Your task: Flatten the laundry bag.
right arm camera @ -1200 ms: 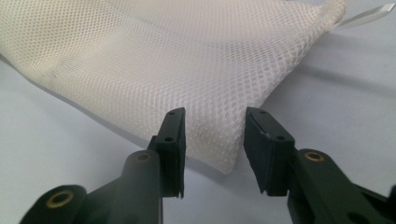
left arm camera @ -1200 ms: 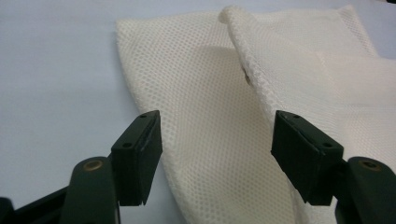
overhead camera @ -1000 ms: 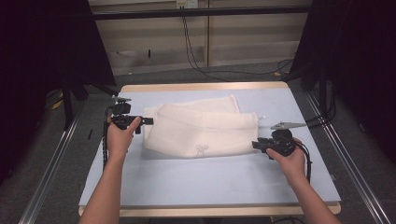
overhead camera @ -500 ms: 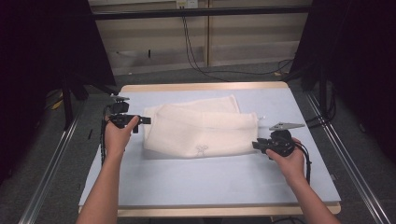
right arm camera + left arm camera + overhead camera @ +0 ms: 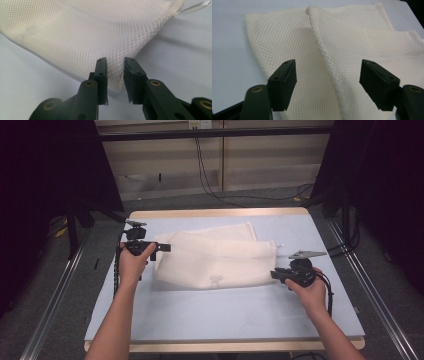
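A cream-white mesh fabric bag (image 5: 215,260) is seen lying folded on the pale blue tabletop (image 5: 225,315), with a hand-held gripper at each end.

In the high view, the bag is spread across the middle of the table, its long axis running from 9 to 3 o'clock. The left gripper (image 5: 162,247) is held at the bag's 9 o'clock end; in the left gripper view its jaws are set wide apart, hovering above the mesh with a thick folded seam (image 5: 327,60) between them, and nothing is gripped. The right gripper (image 5: 274,274) is held at the bag's corner near 4 o'clock; in the right gripper view its jaws are drawn nearly together with the corner of the mesh (image 5: 116,75) between them, though whether the fabric is actually pinched cannot be told. A thin white tab (image 5: 193,8) is seen at 1 o'clock there.
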### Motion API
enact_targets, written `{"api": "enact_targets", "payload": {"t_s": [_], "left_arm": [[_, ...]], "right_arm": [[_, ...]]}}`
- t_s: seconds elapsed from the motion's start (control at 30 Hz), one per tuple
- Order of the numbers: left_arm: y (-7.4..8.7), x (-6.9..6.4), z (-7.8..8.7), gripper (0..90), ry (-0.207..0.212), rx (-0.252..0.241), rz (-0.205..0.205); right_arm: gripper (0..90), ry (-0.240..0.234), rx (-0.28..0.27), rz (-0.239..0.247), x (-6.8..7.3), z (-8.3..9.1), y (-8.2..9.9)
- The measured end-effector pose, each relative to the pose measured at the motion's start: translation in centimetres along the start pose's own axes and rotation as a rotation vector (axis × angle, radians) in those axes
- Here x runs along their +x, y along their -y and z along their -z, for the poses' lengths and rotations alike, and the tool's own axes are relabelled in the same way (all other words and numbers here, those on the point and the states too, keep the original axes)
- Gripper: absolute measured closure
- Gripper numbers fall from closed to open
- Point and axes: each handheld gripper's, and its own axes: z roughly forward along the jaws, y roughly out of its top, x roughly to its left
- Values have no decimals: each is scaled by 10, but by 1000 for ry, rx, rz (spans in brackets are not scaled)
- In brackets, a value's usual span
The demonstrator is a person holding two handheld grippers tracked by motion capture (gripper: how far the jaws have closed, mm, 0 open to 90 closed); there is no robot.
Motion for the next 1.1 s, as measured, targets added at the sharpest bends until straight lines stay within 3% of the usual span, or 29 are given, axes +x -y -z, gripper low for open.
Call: {"api": "enact_targets", "payload": {"t_s": [0.1,0.17,0.2,0.23,0.27,0.33,0.53,0.6,0.7,1.1], "left_arm": [[0,-2,-6,409,-5,8,-7],[1,-5,-7,522,3,-5,-23],[1,-6,-6,579,28,-13,-42],[2,-8,-6,658,25,-18,-57],[3,-9,-3,713,17,-7,-101],[6,-11,0,774,33,-21,-121],[17,-18,12,817,39,-9,-198],[24,-18,17,825,69,-47,-197],[36,-17,22,830,72,-49,-205],[77,-4,30,840,96,-4,-206]], "right_arm": [[746,-3,0,2,0,0,0],[755,-7,-2,4,0,0,0],[759,-8,-4,7,0,1,1],[765,-7,0,2,0,1,1],[768,-8,5,1,0,1,2],[777,-9,6,-3,-1,1,3],[787,-9,10,-3,0,0,8],[788,-6,13,-5,0,0,9],[795,2,24,1,1,-3,11],[814,20,43,14,5,-7,18]]}}
